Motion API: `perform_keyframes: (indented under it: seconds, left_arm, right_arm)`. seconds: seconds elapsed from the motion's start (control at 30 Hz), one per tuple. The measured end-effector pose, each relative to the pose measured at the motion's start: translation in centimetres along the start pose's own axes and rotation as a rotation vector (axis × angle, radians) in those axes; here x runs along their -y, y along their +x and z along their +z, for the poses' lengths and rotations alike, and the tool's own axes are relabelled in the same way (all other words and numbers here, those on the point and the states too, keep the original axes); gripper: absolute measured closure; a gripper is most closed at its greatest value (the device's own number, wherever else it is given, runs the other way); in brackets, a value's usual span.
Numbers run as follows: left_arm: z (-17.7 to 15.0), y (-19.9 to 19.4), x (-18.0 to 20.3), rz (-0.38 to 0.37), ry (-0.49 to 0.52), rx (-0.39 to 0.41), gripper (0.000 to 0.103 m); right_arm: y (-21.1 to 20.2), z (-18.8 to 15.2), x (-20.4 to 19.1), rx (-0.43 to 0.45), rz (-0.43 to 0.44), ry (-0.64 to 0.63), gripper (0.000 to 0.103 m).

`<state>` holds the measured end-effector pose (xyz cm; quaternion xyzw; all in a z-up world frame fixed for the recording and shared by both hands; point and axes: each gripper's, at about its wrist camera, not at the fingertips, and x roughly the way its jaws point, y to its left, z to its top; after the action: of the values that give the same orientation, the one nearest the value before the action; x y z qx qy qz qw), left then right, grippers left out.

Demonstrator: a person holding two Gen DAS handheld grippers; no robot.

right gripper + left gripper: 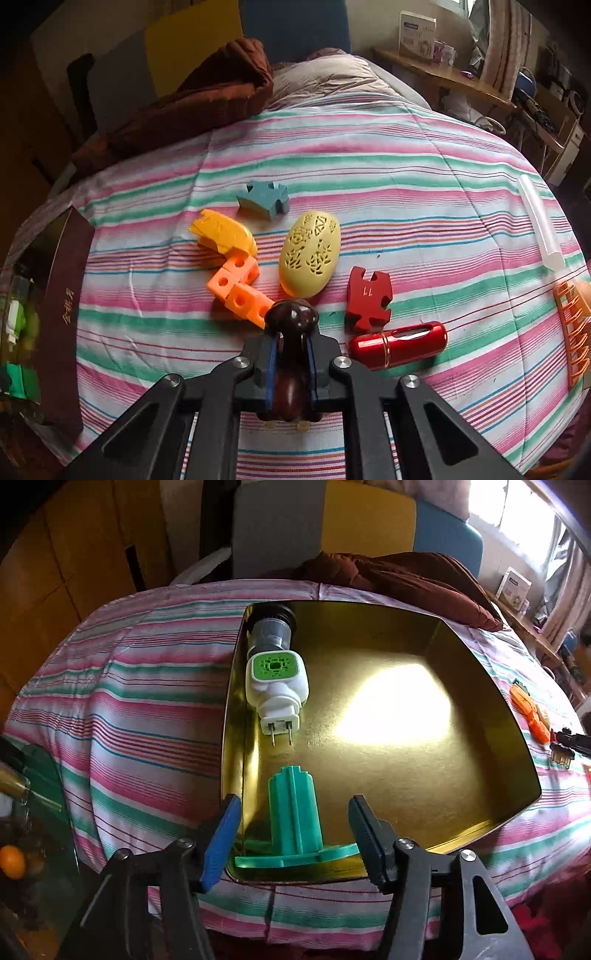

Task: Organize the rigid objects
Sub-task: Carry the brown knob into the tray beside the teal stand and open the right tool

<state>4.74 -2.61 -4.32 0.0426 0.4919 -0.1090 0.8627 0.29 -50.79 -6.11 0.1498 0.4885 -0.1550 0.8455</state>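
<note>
A gold tin tray (pixel 424 775) lies on the striped bedcover. In it a teal plastic piece (pixel 295 823) with a ribbed post and flat base lies at the near left corner. My left gripper (pixel 293 812) is open; its pads stand apart on either side of the post without touching it. A white plug-in device (pixel 277 679) with a green face lies along the tray's left wall. In the right wrist view my right gripper (pixel 291 347) is shut on a dark brown wooden piece (pixel 291 317), just above the cover.
Loose on the cover: teal puzzle block (pixel 263 199), yellow-orange piece (pixel 223 230), orange cubes (pixel 240 291), pierced yellow oval case (pixel 309 258), red puzzle block (pixel 367 299), red cylinder (pixel 399 345), orange rack (pixel 574 332), clear tube (pixel 541 225). A brown blanket (pixel 399 576) lies behind the tray.
</note>
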Motion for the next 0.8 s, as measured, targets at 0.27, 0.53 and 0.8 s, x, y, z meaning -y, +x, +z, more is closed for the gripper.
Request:
perform_keyframes:
  seconds: [0.27, 0.53, 0.8]
  left_arm:
    - [-0.6, -0.3, -0.3, -0.019, -0.021, 0.008, 0.041]
    - [-0.7, -0.9, 0.4, -0.035, -0.016, 0.015, 0.038]
    - [-0.8, -0.9, 0.5, -0.043, -0.014, 0.01, 0.038]
  right_arm:
    - [0.4, 0.2, 1.6, -0.026, 0.064, 0.096, 0.09]
    - [1.0, 0.5, 2.7, -0.054, 0.121, 0.171, 0.073]
    - [1.3, -0.1, -0.6, -0.094, 0.086, -0.026, 0.081]
